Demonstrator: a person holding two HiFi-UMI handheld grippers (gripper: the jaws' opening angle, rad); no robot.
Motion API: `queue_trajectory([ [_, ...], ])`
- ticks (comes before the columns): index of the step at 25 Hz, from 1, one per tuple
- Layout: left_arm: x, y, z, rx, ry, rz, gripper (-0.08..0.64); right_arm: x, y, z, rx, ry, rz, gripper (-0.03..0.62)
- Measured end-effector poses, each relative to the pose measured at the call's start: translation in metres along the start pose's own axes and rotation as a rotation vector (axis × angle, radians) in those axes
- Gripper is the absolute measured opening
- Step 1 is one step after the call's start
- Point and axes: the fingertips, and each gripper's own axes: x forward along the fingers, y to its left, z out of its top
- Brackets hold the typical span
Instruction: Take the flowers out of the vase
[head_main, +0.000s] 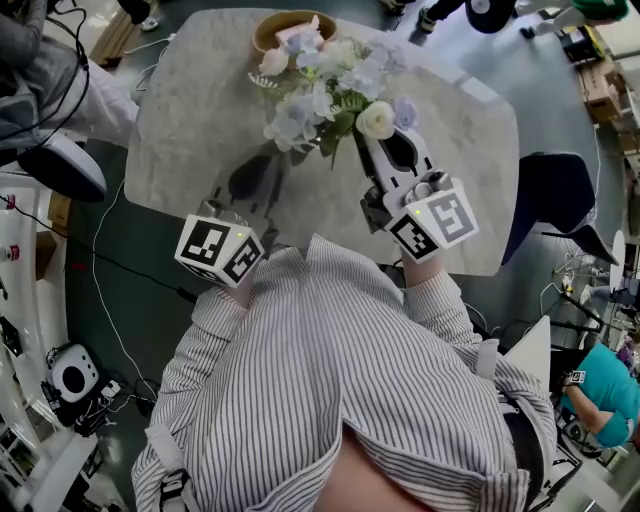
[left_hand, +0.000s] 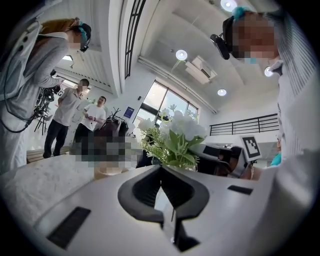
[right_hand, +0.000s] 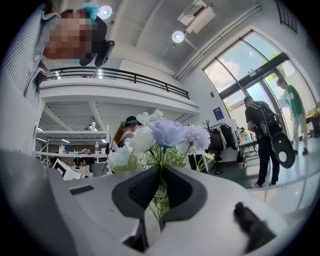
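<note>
Toward twelve o'clock on the marble worktop (head_main: 190, 120), head view, stand the flowers (head_main: 330, 95), the right hand-held gripper (head_main: 370, 140) at their five o'clock. Left gripper view: the left hand-held gripper (left_hand: 161, 172) pinches something pale and glassy, probably the vase (left_hand: 163, 202). Right gripper view: jaws narrow, clamped on thin stems (right_hand: 161, 202). Flowers look light, crushable; hold the bunched stems. Worktop smooth; hall (right_hand: 150, 30) high-ceilinged, busy with people (right_hand: 262, 145).

You've got bright, even light from round ceiling lights (left_hand: 181, 54) and big windows (right_hand: 239, 65), which blow out slightly. There are soft shadows under the flowers (head_main: 330, 95) on the table (head_main: 190, 130). Your gripper views are heavy fisheye with black corners and a soft near foreground.
</note>
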Motion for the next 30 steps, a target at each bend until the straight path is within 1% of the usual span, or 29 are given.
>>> queue_trajectory([
  [14, 0.0045, -0.0017, -0.0015, 0.001, 0.010, 0.005, 0.012, 0.0011, -0.0006, -0.0017, -0.006, 0.013, 0.016, 0.034],
  [24, 0.0073, -0.0061, -0.0079, -0.004, 0.031, -0.011, 0.012, 0.0005, -0.0034, -0.0073, -0.007, 0.035, 0.010, 0.034],
  [30, 0.0084, -0.0079, -0.0083, 0.000, 0.038, -0.011, 0.012, 0.0020, -0.0032, -0.0078, -0.008, 0.039, 0.021, 0.034],
])
